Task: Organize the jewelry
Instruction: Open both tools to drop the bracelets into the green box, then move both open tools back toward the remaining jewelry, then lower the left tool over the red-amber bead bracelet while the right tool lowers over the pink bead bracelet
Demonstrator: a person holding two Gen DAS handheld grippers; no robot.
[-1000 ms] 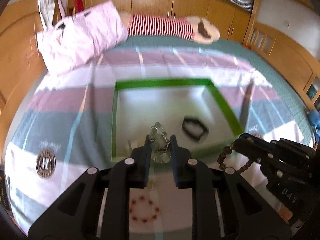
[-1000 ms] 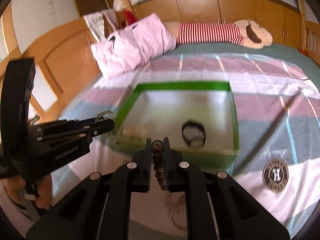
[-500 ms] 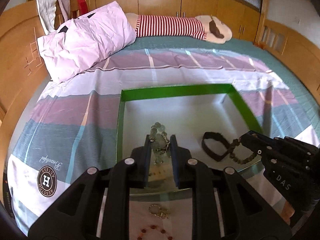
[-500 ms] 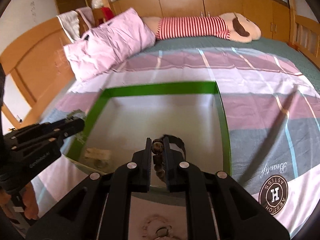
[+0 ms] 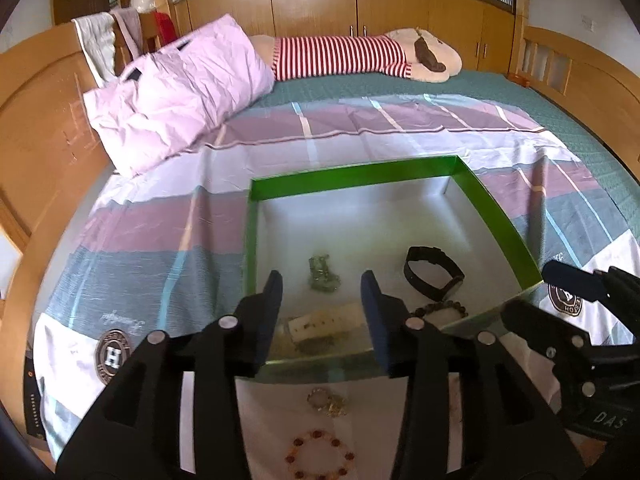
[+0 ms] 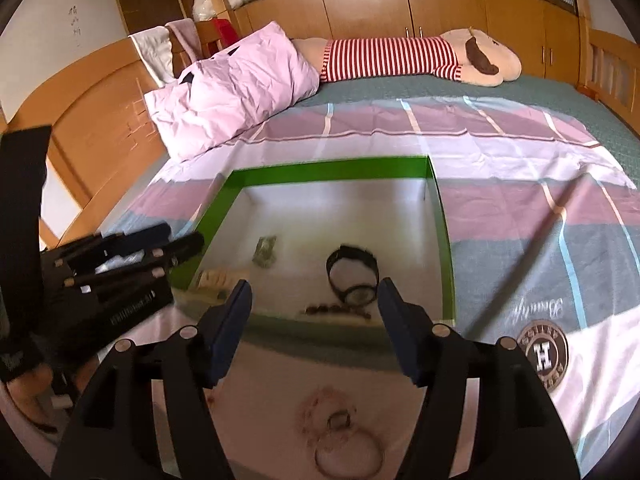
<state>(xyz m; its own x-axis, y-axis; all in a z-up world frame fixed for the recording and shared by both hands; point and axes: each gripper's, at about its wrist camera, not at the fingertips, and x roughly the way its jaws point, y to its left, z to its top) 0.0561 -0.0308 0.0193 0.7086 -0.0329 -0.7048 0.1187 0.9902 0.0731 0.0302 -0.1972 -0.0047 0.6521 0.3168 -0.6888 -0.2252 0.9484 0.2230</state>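
A green-rimmed white box lies on the bed. Inside it lie a pale green bead bracelet, a dark bead bracelet, a black watch and a beige card. My left gripper is open and empty over the box's near edge. My right gripper is open and empty, also at the near edge. On the sheet in front lie an amber bead bracelet, a small ring cluster, a pink bracelet and a thin bangle.
The box sits on a striped sheet on a green bed. A pink pillow and a striped plush toy lie at the back. Wooden bed frame runs along the left. The right gripper's body shows at the right.
Both grippers have opened and let go of their bracelets. The green bracelet and the dark bead bracelet now lie in the box. Both grippers have drawn back a little.
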